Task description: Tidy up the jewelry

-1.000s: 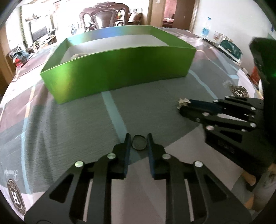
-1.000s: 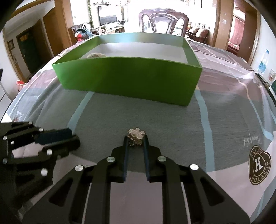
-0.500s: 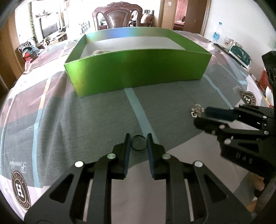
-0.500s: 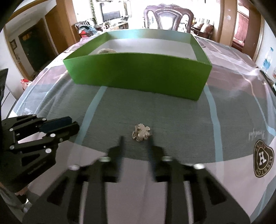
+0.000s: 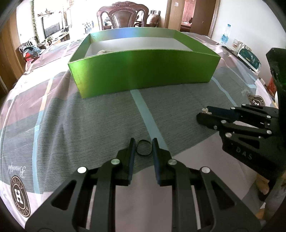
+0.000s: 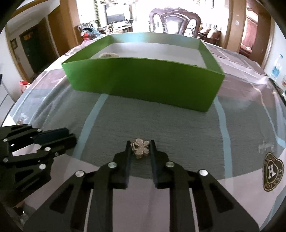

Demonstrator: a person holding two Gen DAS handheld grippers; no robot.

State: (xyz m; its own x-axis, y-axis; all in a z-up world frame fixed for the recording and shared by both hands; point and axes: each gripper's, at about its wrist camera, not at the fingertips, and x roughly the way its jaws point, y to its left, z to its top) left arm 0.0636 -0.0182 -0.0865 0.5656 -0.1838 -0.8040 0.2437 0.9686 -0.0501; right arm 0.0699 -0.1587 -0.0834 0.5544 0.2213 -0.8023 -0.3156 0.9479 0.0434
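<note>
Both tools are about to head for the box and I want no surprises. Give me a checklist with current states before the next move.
1. Left tool around the black ring: ok.
2. Ring firmly clamped: cannot tell.
3. Right tool around the flower brooch: ok.
4. Brooch firmly clamped: cannot tell.
5. Green box open on top: ok.
6. Tools apart from each other: ok.

carved wooden chair (image 5: 123,15) – far side | water bottle (image 5: 223,37) – right | patterned tablecloth (image 5: 53,114)
</note>
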